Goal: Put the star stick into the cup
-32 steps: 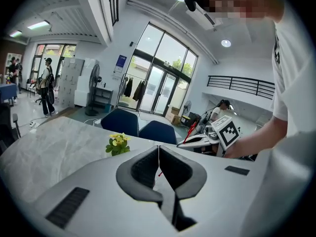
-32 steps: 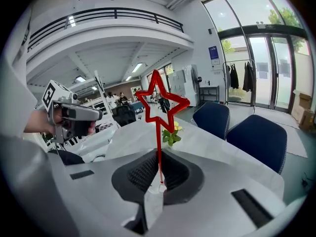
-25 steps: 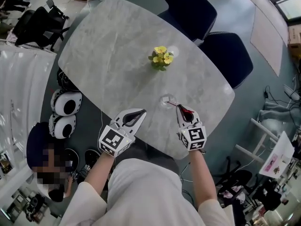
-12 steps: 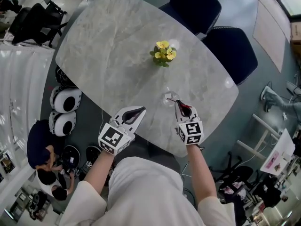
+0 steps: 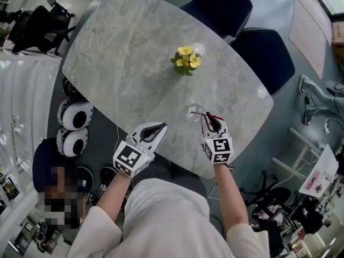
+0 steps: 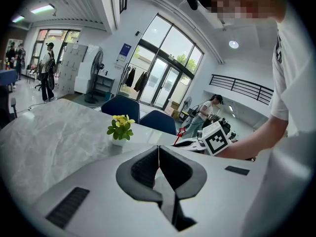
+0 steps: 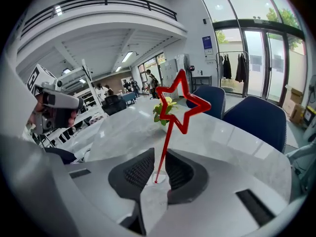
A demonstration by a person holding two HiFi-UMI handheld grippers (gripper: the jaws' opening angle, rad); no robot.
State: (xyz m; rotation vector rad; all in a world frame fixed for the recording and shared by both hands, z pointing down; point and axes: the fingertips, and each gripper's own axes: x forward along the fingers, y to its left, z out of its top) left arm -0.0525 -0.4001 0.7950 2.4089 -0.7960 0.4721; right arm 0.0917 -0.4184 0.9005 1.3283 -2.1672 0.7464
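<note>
A red star stick (image 7: pixel 174 117) stands upright between the jaws of my right gripper (image 7: pixel 156 171). Its star tops out above the jaws and its lower end rests in what looks like the clear cup (image 7: pixel 157 180) just below. The jaws are opening, and a small gap shows on each side of the stick. In the head view the clear cup (image 5: pixel 193 112) stands on the marble table (image 5: pixel 134 52) right in front of the right gripper (image 5: pixel 213 123), with the star stick (image 5: pixel 207 114) leaning over it. My left gripper (image 5: pixel 153 130) hovers at the table's near edge, shut and empty.
A small pot of yellow flowers (image 5: pixel 185 61) stands mid-table beyond the cup. Two dark blue chairs (image 5: pixel 263 58) sit at the far right side. Black and white round objects (image 5: pixel 75 128) lie on the floor at the left, near a seated person.
The right gripper's jaws have parted from the star stick. Both grippers have stayed almost where they were; the head view has shifted slightly.
</note>
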